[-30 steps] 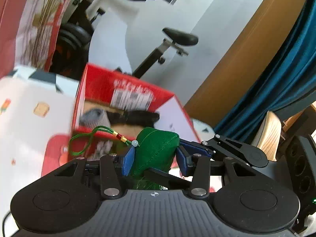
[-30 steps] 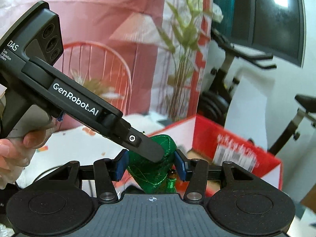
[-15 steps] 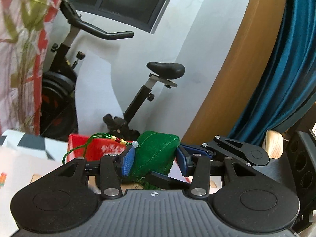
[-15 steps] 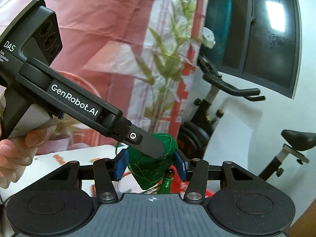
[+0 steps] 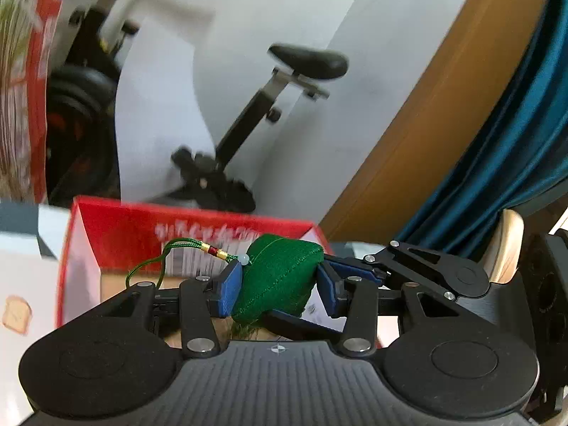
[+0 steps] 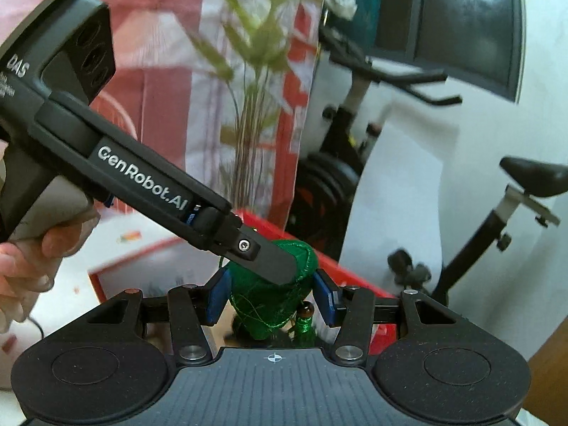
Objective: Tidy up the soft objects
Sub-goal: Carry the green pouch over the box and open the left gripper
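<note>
- Left gripper (image 5: 278, 289) and right gripper (image 6: 270, 294) both clamp the green stuffed fabric charm (image 5: 280, 277), held above the open red cardboard box (image 5: 117, 227).
- Left gripper's body, reaching in diagonally, reads "GenRobot.AI" and "DAS".

The left gripper (image 5: 278, 289) fills the lower half of the left wrist view, its 2 blue-padded fingers (image 5: 229, 293) pressed against either side of a green stuffed fabric pouch (image 5: 280, 280) at the frame's centre. The right gripper (image 6: 271, 300) sits likewise in the lower half of the right wrist view, its 2 blue pads on the same pouch's flanks, the left pad touching; contact at the right pad is unclear. In that view the left gripper's black body crosses from upper left down to centre, one finger lying over the pouch. The person's left hand (image 6: 32, 255) wraps its handle at the left edge. In the left wrist view, the right gripper's fingers enter from the right at mid-height.
</note>
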Available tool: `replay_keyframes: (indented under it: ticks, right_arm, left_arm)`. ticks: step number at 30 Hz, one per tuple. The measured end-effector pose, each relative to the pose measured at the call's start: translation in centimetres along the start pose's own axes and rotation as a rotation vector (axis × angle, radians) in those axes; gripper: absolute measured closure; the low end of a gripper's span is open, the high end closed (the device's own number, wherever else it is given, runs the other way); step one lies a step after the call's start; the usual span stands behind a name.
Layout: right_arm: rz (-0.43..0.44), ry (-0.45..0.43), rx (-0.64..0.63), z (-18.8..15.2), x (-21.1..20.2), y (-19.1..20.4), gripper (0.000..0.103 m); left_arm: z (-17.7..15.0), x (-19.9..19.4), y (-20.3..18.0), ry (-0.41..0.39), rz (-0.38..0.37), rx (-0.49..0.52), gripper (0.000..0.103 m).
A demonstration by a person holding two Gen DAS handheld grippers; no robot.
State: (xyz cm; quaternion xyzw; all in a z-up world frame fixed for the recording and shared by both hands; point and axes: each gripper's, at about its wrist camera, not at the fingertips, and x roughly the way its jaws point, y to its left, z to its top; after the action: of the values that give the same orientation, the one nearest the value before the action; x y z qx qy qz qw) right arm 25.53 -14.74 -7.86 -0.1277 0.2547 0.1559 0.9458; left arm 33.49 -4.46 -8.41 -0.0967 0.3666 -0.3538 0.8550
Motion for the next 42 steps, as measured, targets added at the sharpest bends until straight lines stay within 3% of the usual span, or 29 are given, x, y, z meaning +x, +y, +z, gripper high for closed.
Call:
replay_keyframes:
  ticks: [12,21,28,32,35,42]
  right_arm:
    - [-0.013,0.143,0.026,-2.4,3.8,-0.5,0.056]
    - [-0.069,0.228,0.065,-3.7,4.7,-0.4,0.057]
    - [-0.116,0.184,0.123,-3.8,2.0,-0.3,0.056]
    - [-0.128,0.127,0.219,-4.1,-0.5,-0.3,0.056]
    - [-0.126,0.082,0.314,-4.6,-2.5,0.1,0.056]
    - [-0.119,0.02,0.335,-5.3,-6.0,3.1,0.056]
  left_arm:
    - [-1.0,4.8,1.9,0.108,0.036,-0.034,0.055]
    - [-1.3,4.4,2.0,0.1,0.063,-0.031,0.055]
    - [-1.8,1.6,1.4,0.045,0.151,0.04,0.055]
    - [-3.5,-1.3,0.4,-0.039,0.234,0.095,0.055]
    - [-5.1,-3.3,0.1,-0.059,0.253,0.088,0.055]
    - [-8.1,-7.2,0.0,-0.085,0.283,0.046,0.055]
